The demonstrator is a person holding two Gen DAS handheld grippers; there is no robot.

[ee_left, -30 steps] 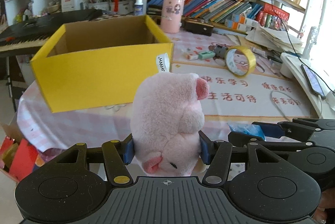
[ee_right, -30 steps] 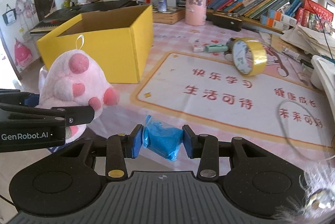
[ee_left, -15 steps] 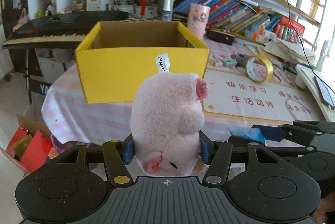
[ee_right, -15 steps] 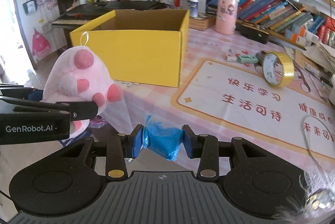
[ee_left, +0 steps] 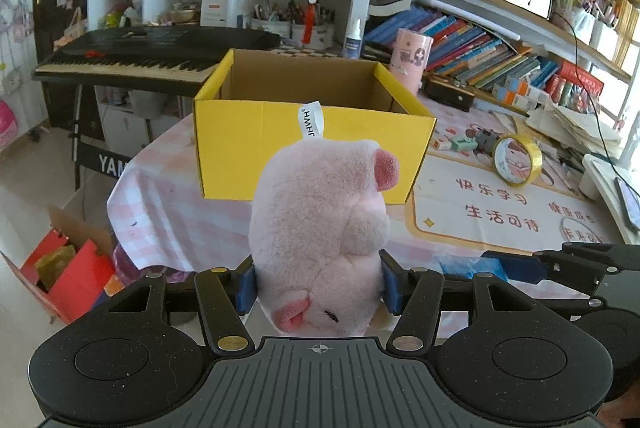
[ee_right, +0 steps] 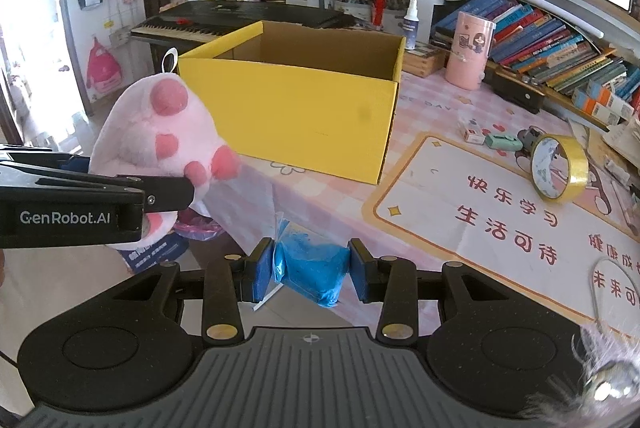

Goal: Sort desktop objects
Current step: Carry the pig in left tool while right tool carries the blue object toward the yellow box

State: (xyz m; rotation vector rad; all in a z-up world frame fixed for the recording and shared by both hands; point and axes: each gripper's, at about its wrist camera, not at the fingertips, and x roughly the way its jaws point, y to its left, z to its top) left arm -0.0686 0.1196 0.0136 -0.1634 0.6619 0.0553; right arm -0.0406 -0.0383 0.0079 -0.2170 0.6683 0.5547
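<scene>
My left gripper [ee_left: 316, 286] is shut on a pink plush pig [ee_left: 320, 228], held upside down in the air off the table's near edge; the pig also shows in the right wrist view [ee_right: 160, 148]. My right gripper [ee_right: 310, 270] is shut on a small blue plastic packet [ee_right: 312, 266], to the right of the left gripper, which shows in that view [ee_right: 96, 206]. An open yellow cardboard box [ee_left: 312, 132] stands on the table ahead, its inside empty as far as I see; it also shows in the right wrist view [ee_right: 296, 108].
A yellow tape roll [ee_left: 516, 159], small erasers [ee_left: 460, 144], a pink cup [ee_left: 410, 58] and a desk mat [ee_right: 500, 212] are on the pink checked table. Bookshelves and a keyboard [ee_left: 152, 52] stand behind. A red box [ee_left: 68, 268] sits on the floor at left.
Both grippers have pulled back and away from the table with their loads; the yellow box now looks smaller and farther, and more floor shows at left.
</scene>
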